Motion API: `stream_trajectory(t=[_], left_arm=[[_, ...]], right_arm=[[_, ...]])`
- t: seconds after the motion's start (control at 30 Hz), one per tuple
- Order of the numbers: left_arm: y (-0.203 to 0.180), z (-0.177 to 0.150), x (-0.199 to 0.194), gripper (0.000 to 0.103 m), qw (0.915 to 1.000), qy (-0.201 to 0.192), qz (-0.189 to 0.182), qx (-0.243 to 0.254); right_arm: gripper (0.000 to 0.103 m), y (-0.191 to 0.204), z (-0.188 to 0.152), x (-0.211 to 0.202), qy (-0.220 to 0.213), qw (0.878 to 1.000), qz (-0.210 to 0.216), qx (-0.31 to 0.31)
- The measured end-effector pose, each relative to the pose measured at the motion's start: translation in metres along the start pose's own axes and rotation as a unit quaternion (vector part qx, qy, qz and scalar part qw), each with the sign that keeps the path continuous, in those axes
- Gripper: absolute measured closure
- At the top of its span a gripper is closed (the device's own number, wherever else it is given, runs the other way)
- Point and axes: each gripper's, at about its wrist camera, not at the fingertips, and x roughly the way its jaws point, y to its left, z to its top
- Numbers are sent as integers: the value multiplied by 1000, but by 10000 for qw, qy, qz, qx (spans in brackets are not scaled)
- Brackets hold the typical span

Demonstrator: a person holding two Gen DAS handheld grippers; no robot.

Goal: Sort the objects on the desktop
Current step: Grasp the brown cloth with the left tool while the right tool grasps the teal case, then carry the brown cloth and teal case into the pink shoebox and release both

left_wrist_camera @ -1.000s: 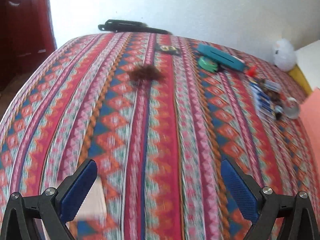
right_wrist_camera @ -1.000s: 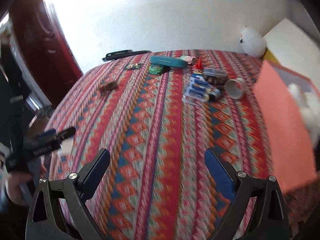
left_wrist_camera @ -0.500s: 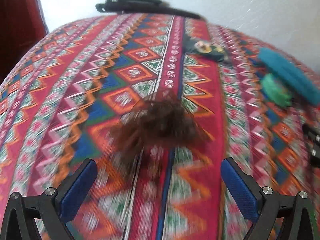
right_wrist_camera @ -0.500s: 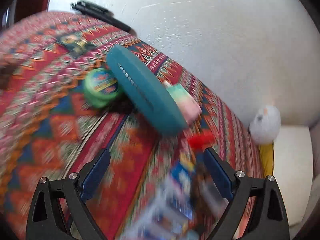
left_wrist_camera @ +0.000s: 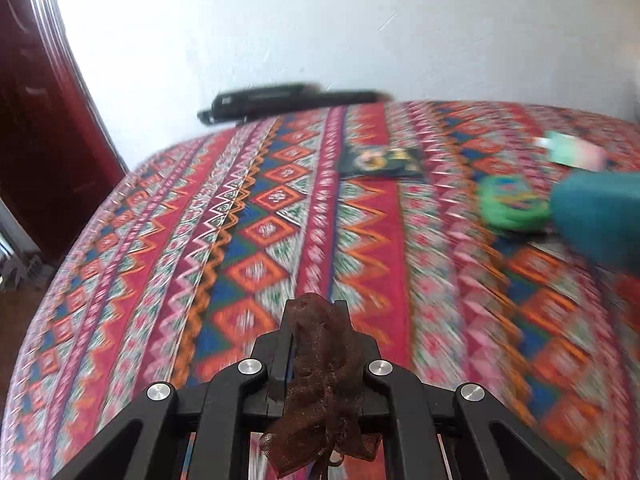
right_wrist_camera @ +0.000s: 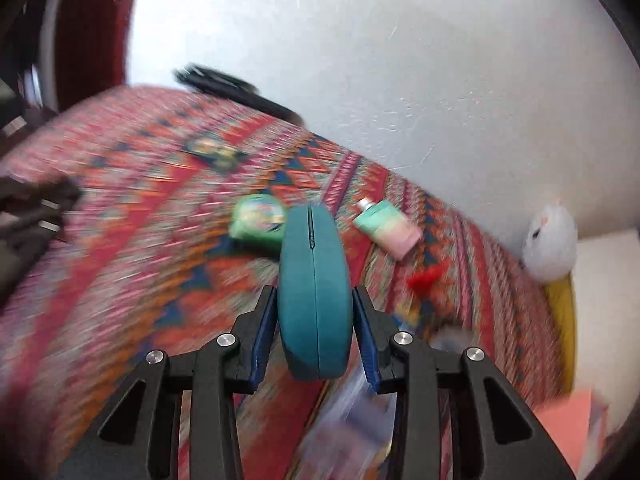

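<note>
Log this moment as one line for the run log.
left gripper: shut on brown mesh scrunchie | right gripper: shut on teal case | green round tin: on patterned cloth

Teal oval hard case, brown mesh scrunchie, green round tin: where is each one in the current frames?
Teal oval hard case (right_wrist_camera: 316,292): right wrist view, on its upper shell beside the seam.
Brown mesh scrunchie (left_wrist_camera: 320,364): left wrist view, on the bunched fabric.
Green round tin (right_wrist_camera: 258,220): right wrist view, on its printed lid.

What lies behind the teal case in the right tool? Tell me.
Behind the teal case: a green tin and a pastel bottle on the cloth. The cloth directly behind it is covered.
</note>
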Motion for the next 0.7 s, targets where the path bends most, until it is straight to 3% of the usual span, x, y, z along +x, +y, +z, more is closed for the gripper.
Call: stream_trajectory(t=[0.3,0.43,0.7], left_arm=[[-16,-58,-132,94,9979,-168,-617,104],[-13,-84,-180,94,9958,-236,-869,144],[24,-130,-248,94,9810,-182,-1907,-306]], right_arm=[[64,52,-92,-171,-233,9964,725,383],[64,64,-131,-222,-268,9955,781,476],[65,59,-193,-317,-504,9933,665,794]])
